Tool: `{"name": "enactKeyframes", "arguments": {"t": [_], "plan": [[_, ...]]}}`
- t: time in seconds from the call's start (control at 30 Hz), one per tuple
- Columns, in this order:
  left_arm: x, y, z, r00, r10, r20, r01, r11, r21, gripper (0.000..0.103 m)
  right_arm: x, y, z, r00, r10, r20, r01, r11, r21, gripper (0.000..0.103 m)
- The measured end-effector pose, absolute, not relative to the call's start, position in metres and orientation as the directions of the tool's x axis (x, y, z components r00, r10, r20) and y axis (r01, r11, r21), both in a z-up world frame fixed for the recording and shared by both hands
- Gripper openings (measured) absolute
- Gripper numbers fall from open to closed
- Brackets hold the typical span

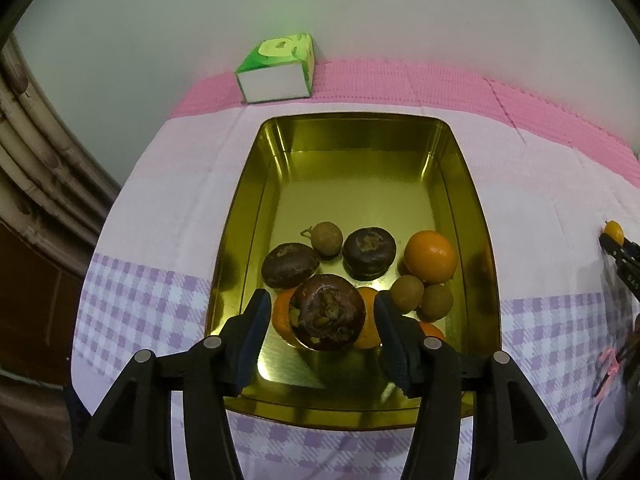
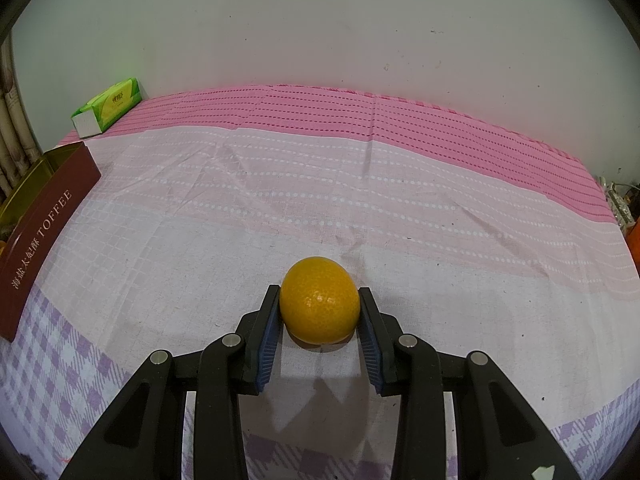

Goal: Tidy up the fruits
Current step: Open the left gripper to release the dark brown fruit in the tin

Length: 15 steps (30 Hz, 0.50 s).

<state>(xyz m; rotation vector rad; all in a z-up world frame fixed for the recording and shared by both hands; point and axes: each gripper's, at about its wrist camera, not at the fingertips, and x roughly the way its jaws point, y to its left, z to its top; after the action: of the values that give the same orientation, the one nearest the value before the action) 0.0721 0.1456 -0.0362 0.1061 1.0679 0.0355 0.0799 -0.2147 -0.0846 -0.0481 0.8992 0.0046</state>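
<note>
In the left wrist view, the left tongs stand released around a dark mangosteen, pads clear of its sides, low in the gold tin at frame centre. Other fruits lie around it.

In the right wrist view, the right tongs grasp an orange on the tablecloth, lower centre; the tin sits at the left edge.

Between the left jaws, the dark fruit looks rough and crusty, lying in a glossy gold metal tin. Between the right jaws, the orange has shiny, dimpled peel; under it lies matt woven cloth.
</note>
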Motion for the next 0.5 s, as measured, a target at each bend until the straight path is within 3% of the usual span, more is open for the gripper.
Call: {"name": "enactKeyframes", "arguments": {"t": [0.5], "plan": [[0.067,0.173,-0.014,0.521,0.125,-0.844,-0.042,0.992,0.121,0.064,0.080,-0.215,-0.085,0.623,-0.017,-0.782,-0.025,0.999,-0.042,0.034]]}}
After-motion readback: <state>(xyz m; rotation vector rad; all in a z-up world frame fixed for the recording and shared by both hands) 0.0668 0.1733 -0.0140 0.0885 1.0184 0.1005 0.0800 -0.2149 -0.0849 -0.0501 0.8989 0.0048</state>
